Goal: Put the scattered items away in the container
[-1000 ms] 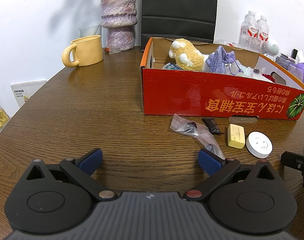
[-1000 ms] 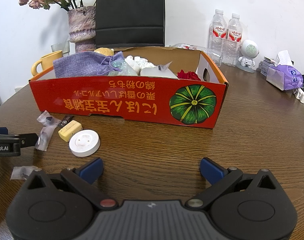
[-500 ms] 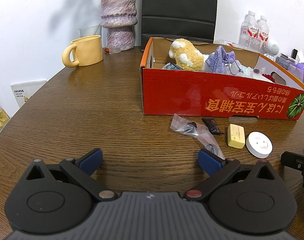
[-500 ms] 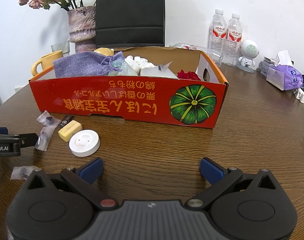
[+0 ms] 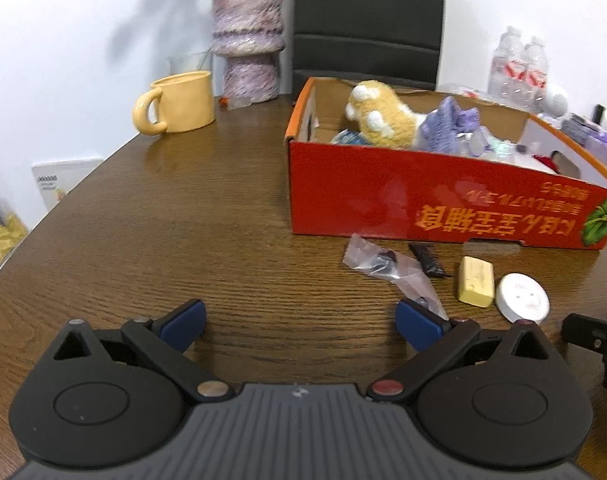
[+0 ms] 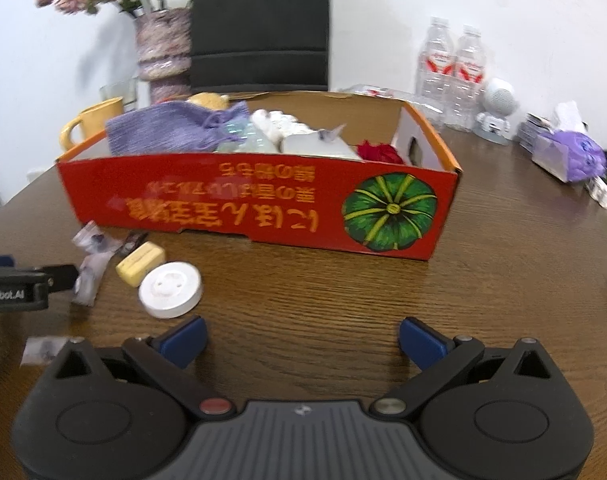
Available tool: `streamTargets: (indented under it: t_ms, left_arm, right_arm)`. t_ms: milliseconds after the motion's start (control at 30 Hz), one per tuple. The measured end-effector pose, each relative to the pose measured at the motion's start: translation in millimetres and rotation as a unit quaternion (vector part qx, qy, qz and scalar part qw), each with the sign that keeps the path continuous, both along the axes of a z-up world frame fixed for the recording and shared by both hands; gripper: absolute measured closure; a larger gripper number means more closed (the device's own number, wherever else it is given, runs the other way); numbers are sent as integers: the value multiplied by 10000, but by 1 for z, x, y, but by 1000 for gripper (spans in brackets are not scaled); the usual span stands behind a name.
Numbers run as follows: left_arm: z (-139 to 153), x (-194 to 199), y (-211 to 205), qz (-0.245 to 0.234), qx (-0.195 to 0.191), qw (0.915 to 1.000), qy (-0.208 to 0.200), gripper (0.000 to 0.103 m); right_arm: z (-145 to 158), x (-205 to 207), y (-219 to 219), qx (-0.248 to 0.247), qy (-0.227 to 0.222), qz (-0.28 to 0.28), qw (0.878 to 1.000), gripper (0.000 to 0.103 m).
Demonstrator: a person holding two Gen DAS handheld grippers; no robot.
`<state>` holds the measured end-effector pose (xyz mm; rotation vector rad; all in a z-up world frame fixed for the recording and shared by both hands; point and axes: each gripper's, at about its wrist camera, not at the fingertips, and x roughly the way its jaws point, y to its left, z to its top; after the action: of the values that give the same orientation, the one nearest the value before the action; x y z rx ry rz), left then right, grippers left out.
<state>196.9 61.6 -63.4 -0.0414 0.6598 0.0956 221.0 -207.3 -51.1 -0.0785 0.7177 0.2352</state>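
Left wrist view: my left gripper (image 5: pixel 299 326) is released, jaws wide apart, nothing between them, low over the table (image 5: pixel 151 240).
Left gripper, right finger: its blue pad (image 5: pixel 417 326) sits just beside the tail of the bag (image 5: pixel 387 268); contact cannot be told.
Right gripper: my right gripper (image 6: pixel 301 338) is released, jaws wide apart, nothing between them, over bare wood.
Nearest loose item, right view: a small clear packet (image 6: pixel 39 350) lies at the near left, partly hidden behind my left finger.
Loose items, left view: the bag, a dark sachet (image 5: pixel 427 260), a yellow block (image 5: pixel 476 287) and a white disc (image 5: pixel 523 298) lie in a row on the table in front of the box (image 5: pixel 423 204).
Spacing: block and disc are just beside each other; the sachet lies closest to the box wall; none of them touches the box.
Box: red carton, open top, standing on the table beyond the loose items.
Box contents: a plush toy (image 5: pixel 381 120), a purple pouch (image 6: pixel 175 130), a red flower (image 6: pixel 379 152) and several pale items I cannot identify.
Done: by my judgement much of the tidying is complete, as the box is well filled.
Left: five items are still out on the table.
Next: I judge the bag the likely pick for my left gripper and the disc for my right.
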Motion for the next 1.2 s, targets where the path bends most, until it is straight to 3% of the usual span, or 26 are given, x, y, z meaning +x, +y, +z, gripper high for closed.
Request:
streamTargets:
  t_ms: [133,300,367,433,567,633,700,767,800,1200]
  left_arm:
    - [20,-5,6,-182,-224,9983,-499,0]
    - [16,23,2,-387,-272,9988,-93,0]
    - [10,33,0,-436,-342,9985,25,0]
    - [6,40,-2,-529,-399,9977,104,6]
    - [-1,50,-11,-781,-236,9965,202,28]
    - [0,52,-15,-913,-148,9955,190,39]
    - [0,51,-19,-1050,-69,9943,178,60]
    - [1,47,-22,-1135,-65,9933,182,68]
    - [2,44,-23,-1183,-89,9928,169,75]
    - [22,9,-31,-1398,22,9900,-197,93]
  right_arm:
    - [13,-10,8,85,-376,364,9986,1]
    - [17,-5,36,-48,-404,707,9967,3]
    - [13,1,43,-79,-318,748,9967,10]
    - [9,6,47,-92,-245,740,9969,11]
    - [6,14,50,-82,-157,805,9966,29]
    - [3,17,50,0,-108,849,9963,33]
    - [3,17,49,106,-93,907,9958,43]
    - [4,16,48,133,-119,939,9954,65]
    - [5,16,48,133,-123,950,9953,65]
    - [16,-2,26,386,-205,858,9954,65]
